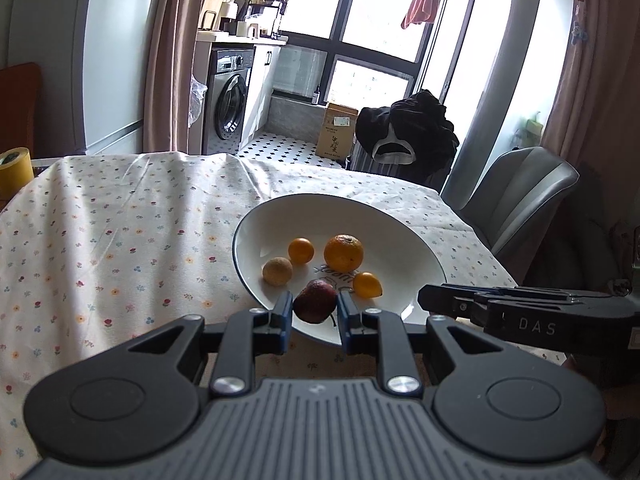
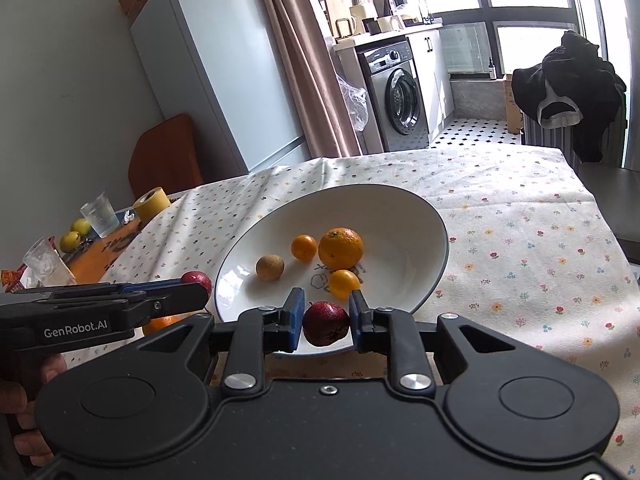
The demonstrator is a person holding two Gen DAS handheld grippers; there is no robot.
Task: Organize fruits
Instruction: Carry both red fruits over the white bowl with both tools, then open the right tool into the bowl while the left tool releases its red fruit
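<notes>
Left gripper [image 1: 312, 312]: clamped on a dark red fruit [image 1: 315, 301] over the bowl's near rim.
Right gripper [image 2: 325, 320]: clamped on another red fruit [image 2: 325, 323], same rim.
Bowl [image 2: 400, 208]: holds 4 fruits.

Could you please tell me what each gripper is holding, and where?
Left gripper pinches a dark red fruit by its sides between the jaws; right gripper pinches a second red fruit likewise.

Table covered by cream floral-print tablecloth [image 2: 520, 248], filling mid-frame. White shallow ceramic bowl with dark rim [image 2: 420, 216] sits on it, centre. At left edge, uncovered orange tabletop [image 2: 100, 256] carries yellow tape roll [image 2: 152, 204], two clear plastic cups [image 2: 100, 214], two yellow-green round fruits [image 2: 74, 236].
</notes>
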